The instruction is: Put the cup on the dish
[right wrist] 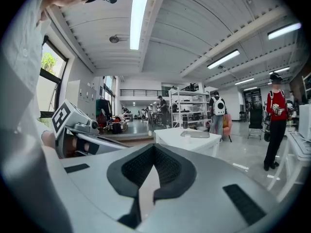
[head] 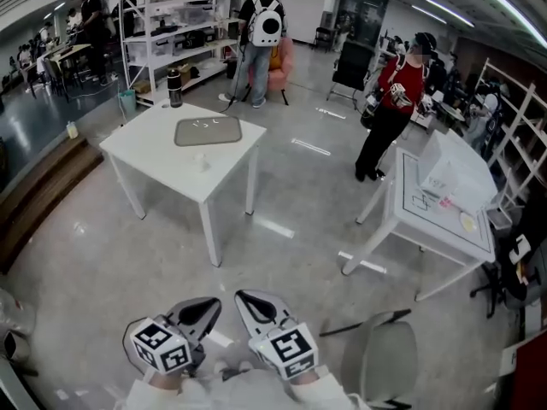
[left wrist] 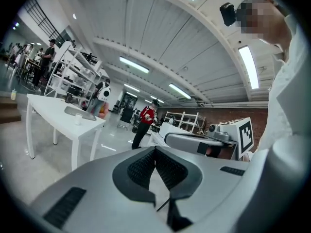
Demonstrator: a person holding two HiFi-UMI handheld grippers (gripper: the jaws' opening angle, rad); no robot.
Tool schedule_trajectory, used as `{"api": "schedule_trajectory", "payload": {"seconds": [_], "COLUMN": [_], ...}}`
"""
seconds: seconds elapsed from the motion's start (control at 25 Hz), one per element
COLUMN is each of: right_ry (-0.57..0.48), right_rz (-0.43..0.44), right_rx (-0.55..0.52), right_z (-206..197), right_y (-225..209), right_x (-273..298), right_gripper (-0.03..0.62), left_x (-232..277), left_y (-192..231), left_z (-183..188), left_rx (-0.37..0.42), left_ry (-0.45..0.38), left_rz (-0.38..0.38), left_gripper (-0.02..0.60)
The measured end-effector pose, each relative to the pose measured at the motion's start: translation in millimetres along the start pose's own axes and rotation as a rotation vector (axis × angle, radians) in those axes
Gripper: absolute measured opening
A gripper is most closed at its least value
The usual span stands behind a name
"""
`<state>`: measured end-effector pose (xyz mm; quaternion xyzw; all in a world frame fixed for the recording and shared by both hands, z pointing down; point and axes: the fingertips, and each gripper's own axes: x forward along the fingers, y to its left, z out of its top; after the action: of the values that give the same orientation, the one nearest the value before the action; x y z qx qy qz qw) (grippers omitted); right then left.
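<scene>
A small white cup (head: 201,157) stands on a white table (head: 145,148), just in front of a flat grey dish (head: 208,131). Both are several steps away from me. My left gripper (head: 214,302) and right gripper (head: 243,297) are side by side at the bottom of the head view, over the floor, shut and holding nothing. In the left gripper view the shut jaws (left wrist: 155,148) point past the table, with the cup (left wrist: 77,119) and the dish (left wrist: 80,112) far to the left. In the right gripper view the cup (right wrist: 187,138) and the dish (right wrist: 196,134) sit just above the shut jaws (right wrist: 154,146).
A black bottle (head: 175,88) stands on the table's far corner. A second white table (head: 444,220) is at the right, with a person in red (head: 393,118) beside it. Another person with a white backpack (head: 263,32) stands by shelves (head: 179,24). A grey chair (head: 385,357) is at my right.
</scene>
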<state>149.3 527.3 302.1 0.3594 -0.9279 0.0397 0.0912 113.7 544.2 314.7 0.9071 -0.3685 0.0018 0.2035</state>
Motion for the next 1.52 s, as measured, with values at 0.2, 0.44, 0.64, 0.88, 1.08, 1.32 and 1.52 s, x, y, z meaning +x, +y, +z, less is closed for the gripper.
{"api": "schedule_trajectory", "payload": {"seconds": [0.2,0.44,0.64,0.88,1.08,1.32,1.52], "right_ry": [-0.012,0.045,0.043,0.027,-0.016,0.045,0.078], "right_rz": [0.027,0.025,0.002,0.0,0.012,0.041,0.039], "right_rx": [0.051,0.059,0.101,0.084,0.106,0.082,0.08], "right_z": [-9.4,-29.1,-44.0,-43.6,-31.8,-21.4,-4.7], "right_y": [-1.1,-12.0,-25.4,-45.0,-68.4,-101.8,-128.5], "right_x": [-5.6,-16.4,-24.5,-8.8,31.0,107.7,172.3], "right_gripper": [0.012,0.012,0.012,0.012,0.012,0.012,0.014], "left_x": [5.5,16.2,24.7,39.7,65.0,96.8,117.8], "left_y": [-5.6,-14.4,-19.2,1.0,36.4,107.5,166.1], "left_z": [-7.3,-21.4,-35.8,-32.1,-16.6,15.2,48.4], "left_rx": [0.027,0.026,0.025,0.044,0.084,0.075,0.084], "left_ry": [0.01,0.045,0.062,0.075,0.108,0.137,0.158], "left_rz": [0.011,-0.023,0.004,0.029,0.009,0.023,-0.005], "left_gripper": [0.008,0.008,0.008,0.008,0.008,0.008,0.008]}}
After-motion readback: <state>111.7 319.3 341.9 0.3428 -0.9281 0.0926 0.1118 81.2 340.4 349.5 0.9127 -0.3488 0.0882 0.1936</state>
